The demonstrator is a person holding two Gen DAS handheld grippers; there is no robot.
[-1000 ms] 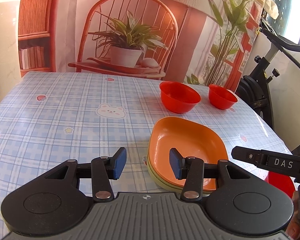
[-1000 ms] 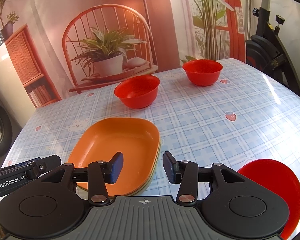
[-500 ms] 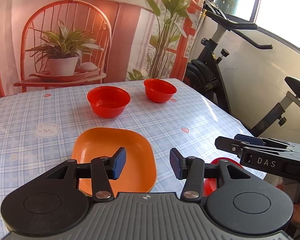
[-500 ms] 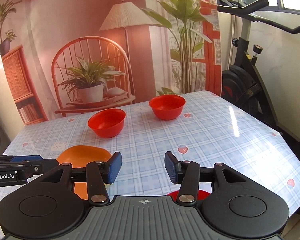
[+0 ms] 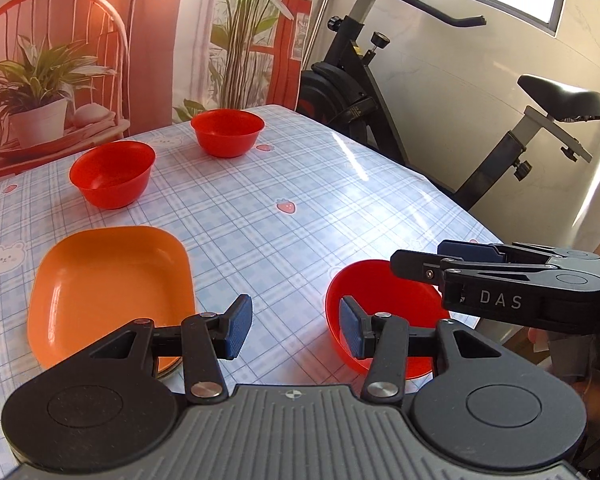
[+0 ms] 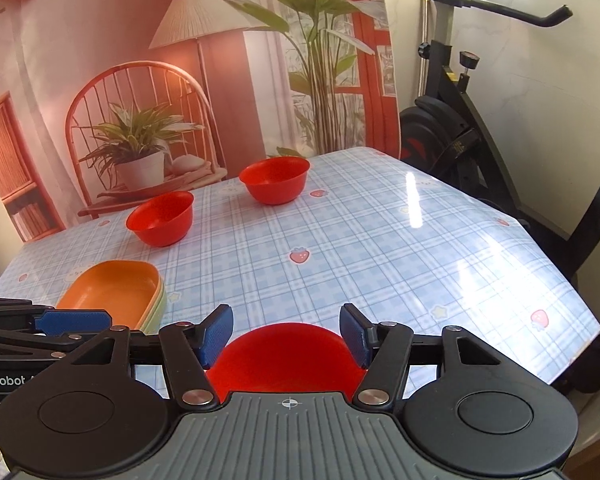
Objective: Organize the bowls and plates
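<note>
Looking at a big table (image 5: 308,200) under a blue plaid cloth, with an exercise bike (image 5: 400,92) parked off the far right edge. Next size down: a stack of orange plates (image 5: 108,284) on the near left, with green rims peeking out under the top one in the right wrist view (image 6: 158,304). Then three red bowls. Two far ones well apart from the stack: far-left bowl (image 5: 112,172) and far-right bowl (image 5: 227,131). Third one, the near bowl (image 5: 384,304), close to the front edge, right of the plates with a strip of cloth between.

Key relation for whatever comes next: near bowl straight ahead of and just below the right gripper (image 6: 286,334), rim poking up between its spread, empty jaws, not pinched. Round, so no long axis to worry about, any rim approach fine. Left gripper (image 5: 296,328) also wide open and holding nothing, aimed at the bare cloth between plates and bowl, its right pad in front of the bowl's left rim. Right gripper (image 5: 452,260) clearly the nearer one, hanging over the bowl's far rim. Best guess: near bowl gets grabbed and nested with the far pair, but only a guess.

View differences: left wrist shows the whole bowl interior plus the other gripper over it; right wrist only gets a red sliver, but reveals the plates as a stack.
</note>
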